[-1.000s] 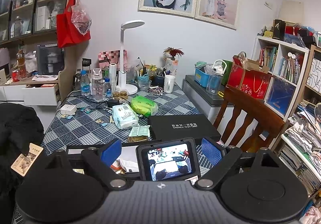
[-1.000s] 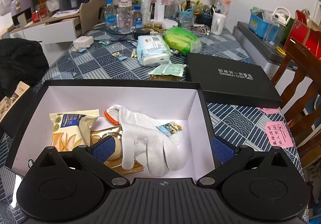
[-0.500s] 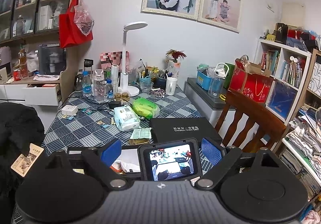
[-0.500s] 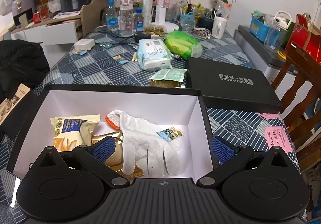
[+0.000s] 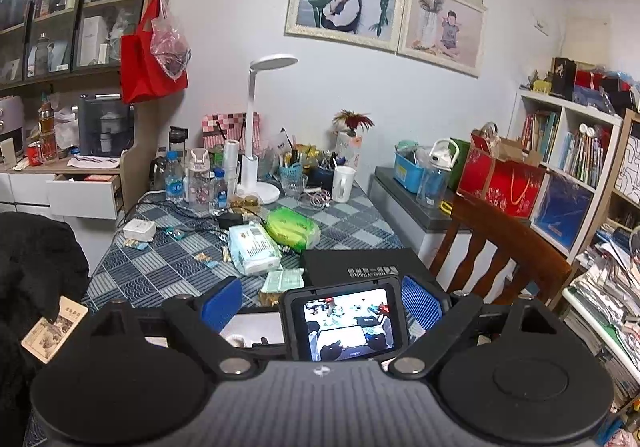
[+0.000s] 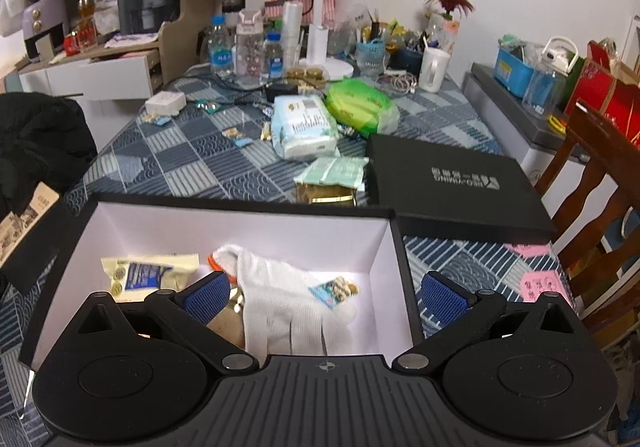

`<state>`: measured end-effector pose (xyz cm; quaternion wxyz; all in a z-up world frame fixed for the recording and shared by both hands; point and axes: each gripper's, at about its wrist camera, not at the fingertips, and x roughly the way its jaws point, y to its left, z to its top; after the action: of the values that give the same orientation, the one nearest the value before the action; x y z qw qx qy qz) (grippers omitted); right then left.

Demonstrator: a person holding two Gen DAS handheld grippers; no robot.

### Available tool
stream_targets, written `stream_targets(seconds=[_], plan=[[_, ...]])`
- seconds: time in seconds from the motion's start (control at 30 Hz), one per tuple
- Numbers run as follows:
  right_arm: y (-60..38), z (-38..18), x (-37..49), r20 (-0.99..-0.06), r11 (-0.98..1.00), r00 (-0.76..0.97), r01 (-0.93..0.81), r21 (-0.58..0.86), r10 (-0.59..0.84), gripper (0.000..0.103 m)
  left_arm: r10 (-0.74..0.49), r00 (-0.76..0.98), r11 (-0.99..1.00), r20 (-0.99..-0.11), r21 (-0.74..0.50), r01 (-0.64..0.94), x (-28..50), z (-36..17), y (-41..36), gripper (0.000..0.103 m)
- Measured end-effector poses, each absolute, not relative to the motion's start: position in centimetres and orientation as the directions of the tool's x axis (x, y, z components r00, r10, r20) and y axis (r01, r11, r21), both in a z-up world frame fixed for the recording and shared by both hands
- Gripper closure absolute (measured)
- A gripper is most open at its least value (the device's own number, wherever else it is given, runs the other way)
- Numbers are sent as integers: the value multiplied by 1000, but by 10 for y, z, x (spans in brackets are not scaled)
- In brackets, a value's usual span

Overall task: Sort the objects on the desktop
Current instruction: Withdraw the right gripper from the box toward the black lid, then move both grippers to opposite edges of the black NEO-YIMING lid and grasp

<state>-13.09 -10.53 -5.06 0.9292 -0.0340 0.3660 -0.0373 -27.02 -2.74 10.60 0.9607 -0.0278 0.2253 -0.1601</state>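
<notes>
Snack packet (image 6: 148,273) is seen at lower left inside the black box (image 6: 240,203); white glove (image 6: 280,299) lies at centre. Right gripper (image 6: 324,293) is held above, jaws released. Left gripper (image 5: 322,301), jaws released, nothing grasped; a small screen sits between them.

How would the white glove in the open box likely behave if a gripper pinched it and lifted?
The white glove lies limp and creased over packets, so it would probably droop. Its knit fabric looks grippy and light. The small packet resting on it would likely slide off inside the box.
</notes>
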Motion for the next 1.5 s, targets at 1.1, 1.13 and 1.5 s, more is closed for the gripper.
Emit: stream_targets(seconds=[1.1,1.13,1.5], plan=[[-96,32,-72,-567,997,820,44,-66,-73,0,-281,911,957,-301,-160,242,-203,150,19,0],[-98,35,-71,-562,997,824,45,-65,-74,0,-281,914,957,-292,-160,243,-201,153,19,0],[-155,73,-68,-521,994,847,88,-59,-106,0,-297,929,951,-222,-155,267,-181,183,-8,0]])
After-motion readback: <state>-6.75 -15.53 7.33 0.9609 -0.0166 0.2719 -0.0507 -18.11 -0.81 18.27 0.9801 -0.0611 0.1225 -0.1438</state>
